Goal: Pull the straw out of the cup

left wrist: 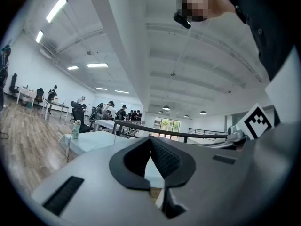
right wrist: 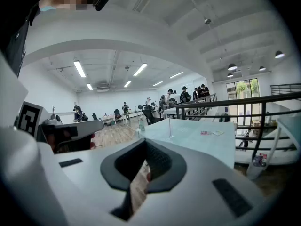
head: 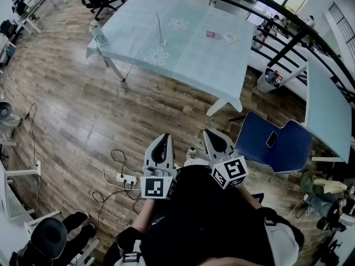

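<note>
I think no part of the job is done yet: the straw stands in the little cup on the pale desk at the top middle of the head view, well apart from me. My left tongs and right tongs are at the bottom middle, close to my body, both closed tight with nothing in them. All of it is left: get to the desk, grab the straw and pull it out.
</note>
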{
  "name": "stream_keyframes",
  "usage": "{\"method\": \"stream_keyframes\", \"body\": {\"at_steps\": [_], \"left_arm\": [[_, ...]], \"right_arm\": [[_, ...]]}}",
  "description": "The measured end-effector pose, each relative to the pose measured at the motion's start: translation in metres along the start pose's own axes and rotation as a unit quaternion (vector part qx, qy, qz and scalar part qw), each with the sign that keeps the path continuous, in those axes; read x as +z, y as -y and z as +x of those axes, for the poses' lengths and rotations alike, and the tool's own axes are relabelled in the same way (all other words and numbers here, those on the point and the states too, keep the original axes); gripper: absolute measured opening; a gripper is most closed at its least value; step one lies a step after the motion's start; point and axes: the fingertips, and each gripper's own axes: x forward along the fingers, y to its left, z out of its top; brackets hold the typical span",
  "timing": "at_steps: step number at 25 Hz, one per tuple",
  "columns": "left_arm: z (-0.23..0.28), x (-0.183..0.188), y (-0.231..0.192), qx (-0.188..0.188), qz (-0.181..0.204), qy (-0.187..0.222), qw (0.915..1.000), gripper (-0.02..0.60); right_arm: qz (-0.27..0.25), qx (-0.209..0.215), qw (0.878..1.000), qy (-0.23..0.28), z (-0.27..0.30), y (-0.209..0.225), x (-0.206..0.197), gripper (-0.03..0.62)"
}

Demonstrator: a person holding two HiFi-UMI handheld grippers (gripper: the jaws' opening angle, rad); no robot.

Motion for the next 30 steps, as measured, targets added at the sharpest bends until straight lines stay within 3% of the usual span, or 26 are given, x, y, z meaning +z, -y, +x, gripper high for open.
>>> {"method": "stream_keyframes", "body": {"at_steps": [5, 14, 18, 26, 30], "left_arm": [[-0.024, -0.003, -0.007, -0.027, 0.02, -0.031, 0.999, 0.015], [-0.053, -0.001, -0.039, 0.011, 0.006, -0.021, 0.9997, 0.015], [-0.041, 0.006, -0.045, 0.017, 0.012, -0.021, 0.9996, 0.015], [-0.012, -0.005, -0.014, 0.002, 0.023, -0.028, 0.9994, 0.015], [0.01, -0.004, -0.002, 0.017, 0.025, -0.024, 0.9992, 0.015]], "right_arm": [[-0.007, 0.04, 0.999, -0.001, 0.004, -0.046, 0.015, 0.009], [-0.017, 0.075, 0.997, -0.024, 0.021, -0.092, 0.002, 0.009], [-0.009, 0.068, 0.997, -0.026, 0.023, -0.082, 0.002, 0.009], [0.019, 0.052, 0.998, -0.018, 0.017, -0.038, 0.005, 0.009], [0.027, 0.048, 0.998, -0.006, 0.015, -0.009, 0.009, 0.009]]}}
